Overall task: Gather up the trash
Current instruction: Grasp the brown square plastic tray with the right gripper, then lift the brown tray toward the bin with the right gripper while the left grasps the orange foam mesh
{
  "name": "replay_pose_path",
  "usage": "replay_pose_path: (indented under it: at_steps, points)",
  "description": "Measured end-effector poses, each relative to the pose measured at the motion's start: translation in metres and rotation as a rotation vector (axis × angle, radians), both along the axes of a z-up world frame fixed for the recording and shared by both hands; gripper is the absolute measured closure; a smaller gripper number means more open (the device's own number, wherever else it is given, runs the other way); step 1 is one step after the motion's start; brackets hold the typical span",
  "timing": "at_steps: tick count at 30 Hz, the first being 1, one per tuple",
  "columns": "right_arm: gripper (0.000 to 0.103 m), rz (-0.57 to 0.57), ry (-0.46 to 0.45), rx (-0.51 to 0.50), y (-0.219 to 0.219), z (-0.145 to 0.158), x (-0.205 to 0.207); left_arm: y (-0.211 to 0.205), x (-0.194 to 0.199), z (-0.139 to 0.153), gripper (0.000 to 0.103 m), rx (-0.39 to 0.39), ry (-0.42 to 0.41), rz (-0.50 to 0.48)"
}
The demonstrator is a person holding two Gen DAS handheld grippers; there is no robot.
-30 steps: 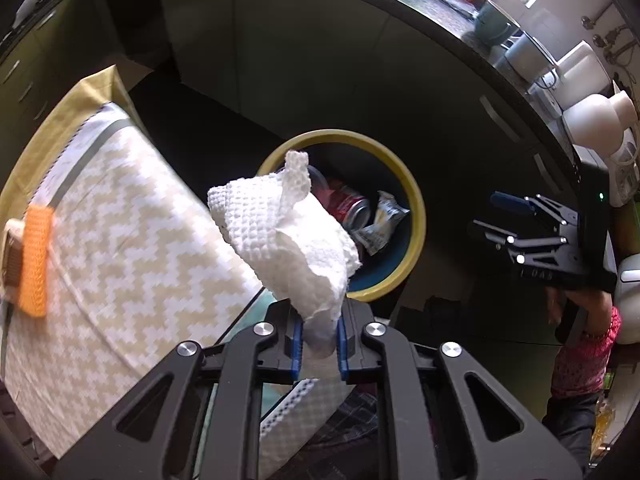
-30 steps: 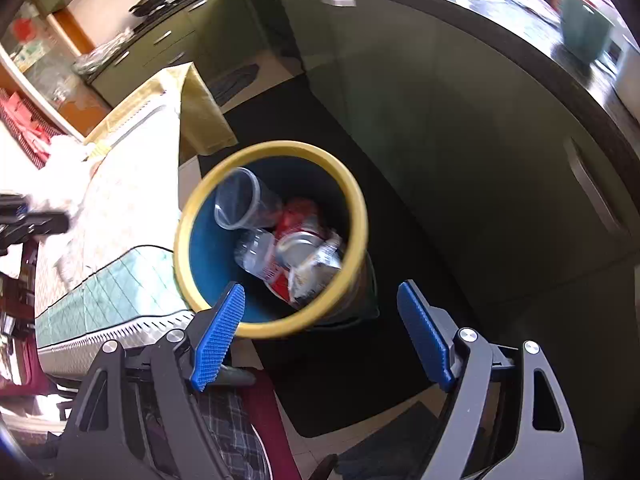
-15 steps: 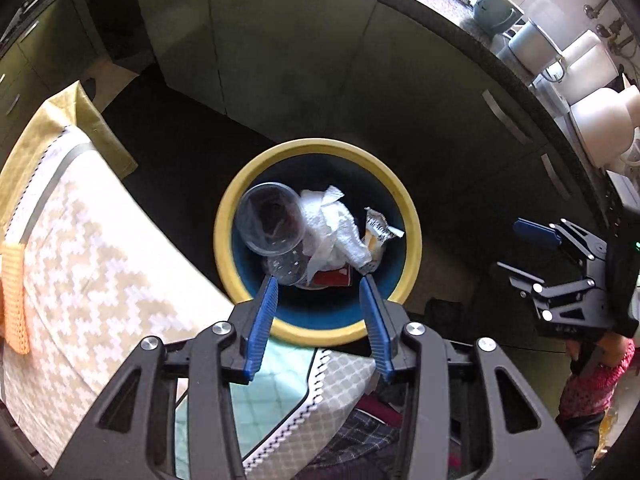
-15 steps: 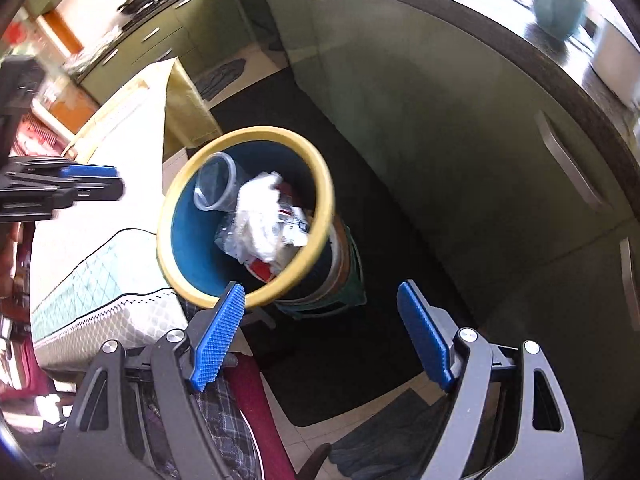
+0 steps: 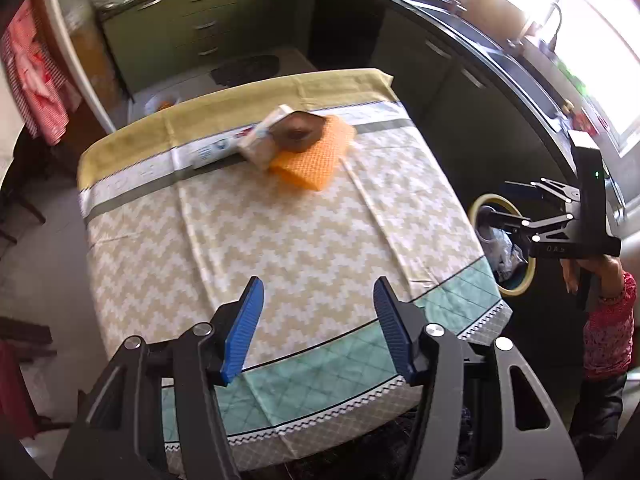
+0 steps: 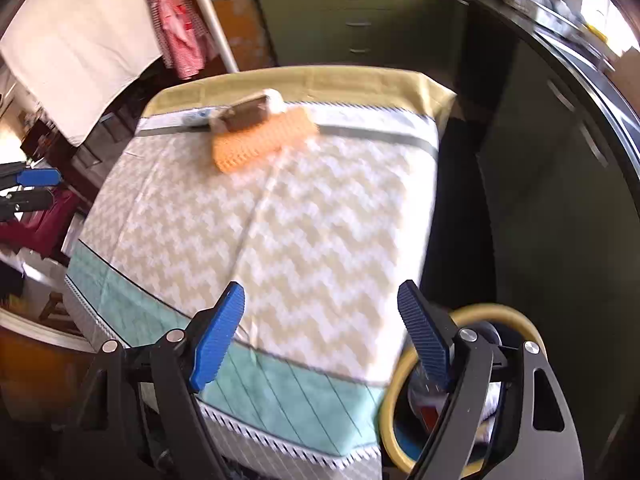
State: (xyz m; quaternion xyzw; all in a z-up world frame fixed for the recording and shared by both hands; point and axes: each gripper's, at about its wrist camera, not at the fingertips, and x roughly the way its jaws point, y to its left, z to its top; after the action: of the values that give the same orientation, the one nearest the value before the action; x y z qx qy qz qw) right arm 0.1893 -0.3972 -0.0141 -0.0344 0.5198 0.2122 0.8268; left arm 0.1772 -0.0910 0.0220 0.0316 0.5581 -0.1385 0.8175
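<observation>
My left gripper (image 5: 318, 282) hovers over the near edge of the table (image 5: 300, 232). Its jaws are opening and nothing is between them. My right gripper (image 6: 322, 286) stands open and empty above the table's (image 6: 320, 220) near corner. The yellow-rimmed blue bin (image 5: 486, 200) sits on the floor to the table's right, with white paper and other trash (image 5: 500, 248) inside. In the right wrist view the bin (image 6: 492, 308) is partly hidden behind my right finger. At the table's far end a brown packet (image 5: 296, 130) rests on an orange cloth (image 5: 312, 156).
The table wears a beige zigzag cloth with a green border. Dark green cabinets (image 6: 560, 160) and a black counter (image 5: 500, 52) run along the right. A red checked cloth (image 6: 176, 20) hangs at the back left. A hand in a pink sleeve (image 5: 608, 308) holds the right gripper (image 5: 520, 216).
The left gripper let go of the white paper towel, which dropped into the bin, and its jaws spread wider. Both views swung from the bin to the table.
</observation>
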Motion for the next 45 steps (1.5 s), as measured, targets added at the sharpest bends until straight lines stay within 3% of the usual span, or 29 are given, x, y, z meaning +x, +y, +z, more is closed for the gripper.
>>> replay_pose_path:
  at_steps: [5, 10, 16, 20, 23, 24, 29, 37, 45]
  points:
    - [0.025, 0.114, 0.011, -0.014, 0.110, 0.007, 0.078, 0.064, 0.000, -0.016, 0.048, -0.030, 0.033, 0.082]
    - [0.024, 0.169, 0.027, -0.175, 0.187, -0.008, 0.139, 0.090, 0.005, -0.033, 0.048, -0.046, 0.067, 0.089]
    - [0.021, 0.166, 0.185, -0.260, 0.214, -0.054, 0.200, 0.104, 0.012, -0.051, 0.048, -0.056, 0.101, 0.083]
    - [0.021, 0.169, 0.227, -0.298, 0.224, -0.077, 0.219, 0.113, 0.018, -0.062, 0.048, -0.062, 0.125, 0.091]
    - [0.025, 0.178, 0.254, -0.306, 0.230, -0.087, 0.225, 0.117, 0.021, -0.069, 0.048, -0.064, 0.137, 0.095]
    - [0.034, 0.175, 0.262, -0.311, 0.230, -0.090, 0.226, 0.118, 0.022, -0.071, 0.048, -0.065, 0.140, 0.097]
    - [0.035, 0.169, 0.257, -0.301, 0.225, -0.088, 0.219, 0.115, 0.025, -0.076, 0.048, -0.065, 0.150, 0.087]
    - [0.035, 0.115, 0.196, -0.200, 0.170, -0.033, 0.179, 0.064, 0.054, -0.070, 0.048, -0.030, 0.123, -0.012]
    - [0.034, 0.034, 0.167, -0.204, 0.086, 0.005, 0.114, -0.023, 0.134, -0.081, 0.041, 0.030, 0.086, -0.166]
